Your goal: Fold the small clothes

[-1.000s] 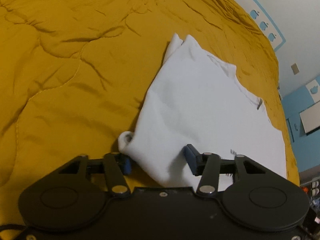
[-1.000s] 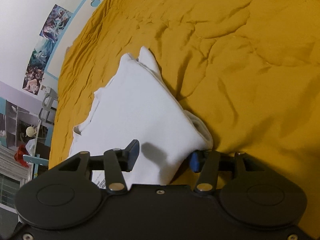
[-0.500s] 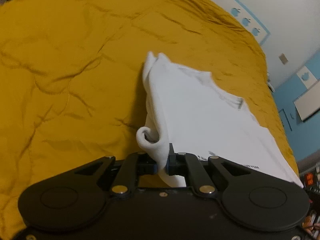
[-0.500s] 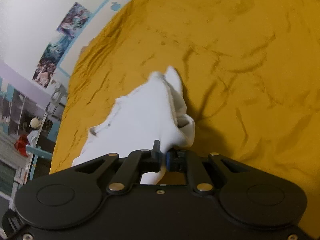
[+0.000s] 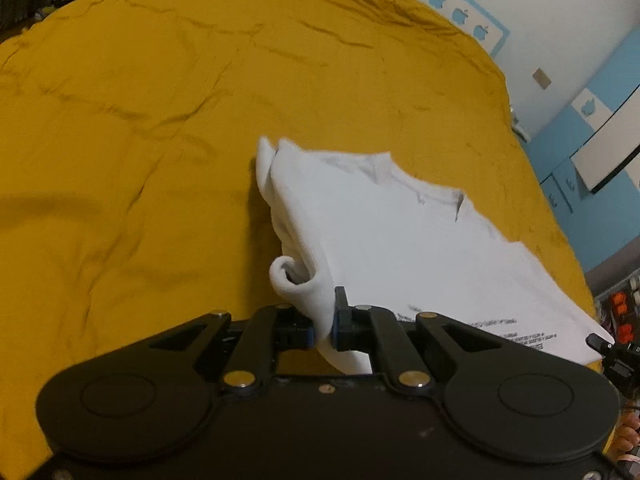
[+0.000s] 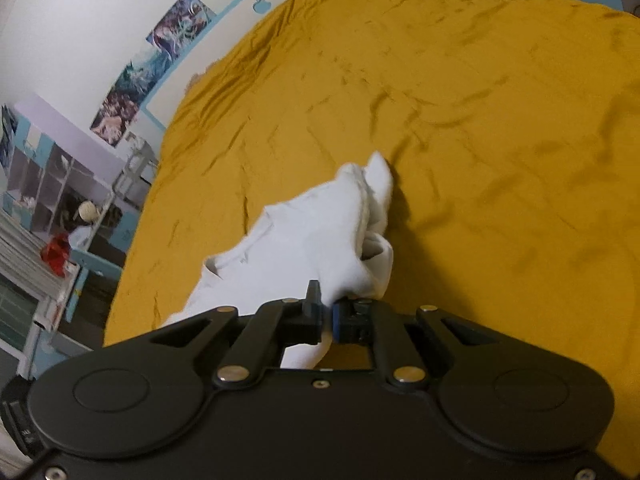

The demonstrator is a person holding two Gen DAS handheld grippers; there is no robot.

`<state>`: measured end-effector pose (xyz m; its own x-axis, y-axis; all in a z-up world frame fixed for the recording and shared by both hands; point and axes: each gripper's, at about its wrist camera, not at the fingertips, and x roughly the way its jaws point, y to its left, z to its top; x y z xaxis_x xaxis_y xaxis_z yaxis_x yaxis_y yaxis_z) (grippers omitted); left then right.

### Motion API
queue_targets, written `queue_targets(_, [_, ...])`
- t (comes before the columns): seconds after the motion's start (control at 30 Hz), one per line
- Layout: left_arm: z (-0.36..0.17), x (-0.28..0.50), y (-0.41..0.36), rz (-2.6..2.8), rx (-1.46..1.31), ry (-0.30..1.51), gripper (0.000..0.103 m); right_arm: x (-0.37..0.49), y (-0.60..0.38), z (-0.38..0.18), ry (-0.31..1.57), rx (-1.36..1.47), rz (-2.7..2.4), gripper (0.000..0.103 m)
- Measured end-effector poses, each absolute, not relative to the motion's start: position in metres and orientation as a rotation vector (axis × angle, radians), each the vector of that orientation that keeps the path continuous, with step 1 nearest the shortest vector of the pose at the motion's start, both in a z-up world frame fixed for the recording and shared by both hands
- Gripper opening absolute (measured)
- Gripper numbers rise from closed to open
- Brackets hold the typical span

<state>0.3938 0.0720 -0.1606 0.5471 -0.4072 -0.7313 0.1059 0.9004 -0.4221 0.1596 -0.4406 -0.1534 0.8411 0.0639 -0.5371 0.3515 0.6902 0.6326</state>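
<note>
Two black grippers, left (image 5: 326, 326) and right (image 6: 327, 318), each clenched on a limp, light white cotton garment's (image 5: 392, 232) near corners above mustard quilted bedspread (image 5: 140, 140).

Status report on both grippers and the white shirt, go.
Left gripper jaws shut on white shirt edge. Right gripper jaws shut on its other corner. Shirt partly raised off yellow bedspread. Nothing in the way.
</note>
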Motion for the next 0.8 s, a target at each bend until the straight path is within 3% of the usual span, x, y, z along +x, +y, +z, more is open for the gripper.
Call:
queue_targets(0.33, [-0.219,0.384,0.080,-0.272,-0.339,1.036,0.009,0.146,-0.451,-0.210,0.618,0.856,-0.248,0.005])
queue_targets(0.53, [-0.220,0.384,0.088,-0.253,-0.268,1.047,0.041,0.144,-0.460,-0.229,0.634,0.872,-0.236,0.007])
queue_targets(0.63, [-0.197,0.378,0.092,-0.196,-0.161,1.031,0.041,0.146,-0.453,-0.210,0.677,0.769,-0.257,0.027])
queue_targets(0.7, [-0.182,0.376,0.098,-0.158,-0.100,0.999,0.042,0.148,-0.448,-0.191,0.703,0.670,-0.326,0.047])
queue_targets(0.8, [-0.162,0.386,0.099,-0.164,-0.064,0.940,0.045,0.151,-0.444,-0.162,0.650,0.531,-0.391,0.049])
